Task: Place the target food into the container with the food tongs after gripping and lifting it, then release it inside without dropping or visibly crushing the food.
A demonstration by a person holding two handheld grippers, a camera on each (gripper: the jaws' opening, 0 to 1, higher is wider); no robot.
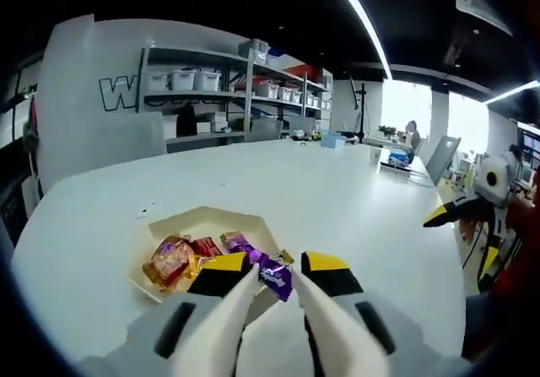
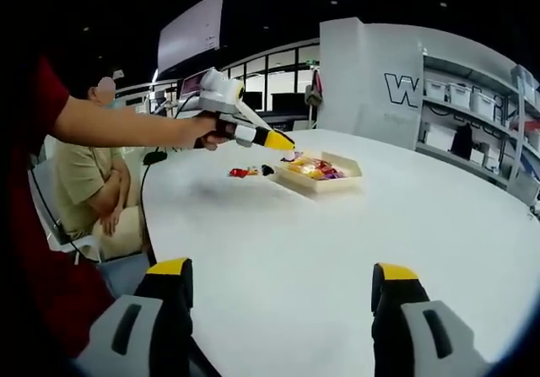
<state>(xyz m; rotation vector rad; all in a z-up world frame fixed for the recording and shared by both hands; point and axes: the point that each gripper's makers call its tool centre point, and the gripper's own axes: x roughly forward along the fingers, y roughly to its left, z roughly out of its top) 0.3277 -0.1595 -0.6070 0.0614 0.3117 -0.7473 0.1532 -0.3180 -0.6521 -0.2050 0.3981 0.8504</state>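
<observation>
While the left gripper (image 1: pixel 274 286) hangs over the near edge of the cream cardboard tray (image 1: pixel 181 221), its white tongs (image 1: pixel 228 326) pinch a purple-wrapped candy (image 1: pixel 275 276) at their tips, above the tray rim. Red and orange wrapped candies (image 1: pixel 173 259) lie inside the tray on the white table (image 1: pixel 337 200). Right gripper (image 2: pixel 283 288) sits well back, jaws wide, gripping nothing; a few loose candies (image 2: pixel 245 172) lie beside the tray.
</observation>
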